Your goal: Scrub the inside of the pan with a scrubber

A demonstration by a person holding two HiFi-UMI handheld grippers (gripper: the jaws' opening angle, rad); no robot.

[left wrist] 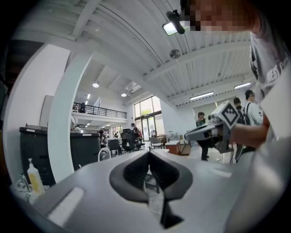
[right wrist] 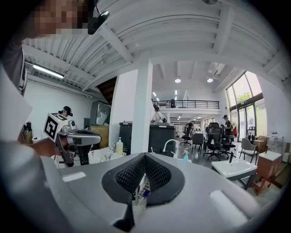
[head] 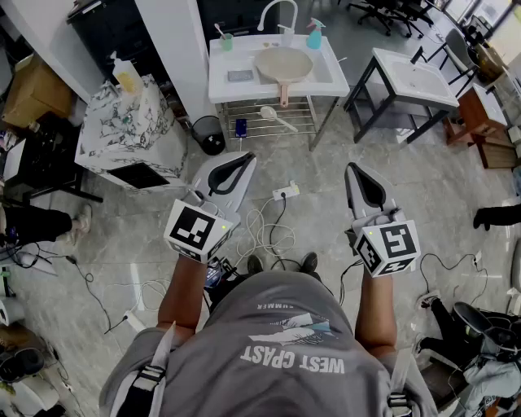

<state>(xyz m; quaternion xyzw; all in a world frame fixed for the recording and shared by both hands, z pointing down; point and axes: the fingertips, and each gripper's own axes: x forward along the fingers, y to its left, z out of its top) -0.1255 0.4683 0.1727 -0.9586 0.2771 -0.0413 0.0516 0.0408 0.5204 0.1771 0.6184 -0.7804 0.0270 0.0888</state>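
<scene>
Black bin (head: 209,134) near a marble-patterned cabinet (head: 122,130), white power strip (head: 285,193) on the floor (head: 456,179)

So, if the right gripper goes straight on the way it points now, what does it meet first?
Probably the wire rack under the white sink stand. Seen along the right gripper, it lies straight ahead, framed by the shut tongs. Nothing nearer shows in that line, though depth is hard to judge.

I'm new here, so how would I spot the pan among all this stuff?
Find the white sink stand with the curved tap at the top of the head view, left of a second sink. The pan lies in its basin. It is a round beige dish with its handle sticking out over the front edge, by far the largest thing on that stand.
</scene>
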